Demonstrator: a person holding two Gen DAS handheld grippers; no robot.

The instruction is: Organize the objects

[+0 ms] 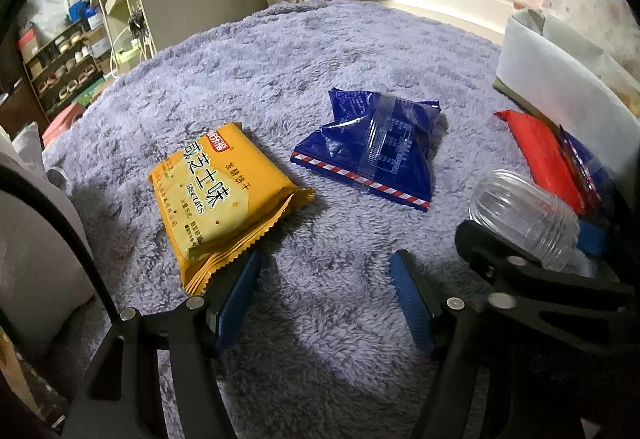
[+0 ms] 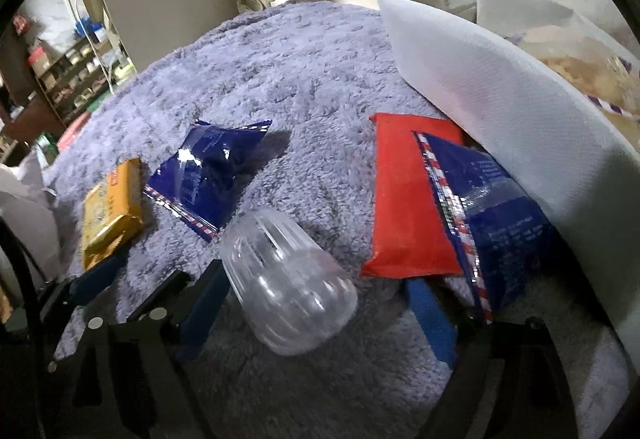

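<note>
In the left wrist view, the left hand-held gripper point(image 1: 324, 297) hangs wide open and empty over the purple fleece blanket point(image 1: 280, 59), with one yellow biscuit packet point(image 1: 222, 199) touching its left finger and one blue packet point(image 1: 372, 149) lying ahead. In the right wrist view, the right hand-held gripper point(image 2: 320, 313) is spread wide around one clear plastic jar point(image 2: 286, 279) lying on its side, not clamped, while one red packet point(image 2: 408, 199) and a second blue packet point(image 2: 496, 223) lie beside the white fabric bin point(image 2: 500, 111).

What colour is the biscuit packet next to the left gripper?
Yellow-orange biscuit packet with white and dark lettering; the left wrist view shows it best.
</note>
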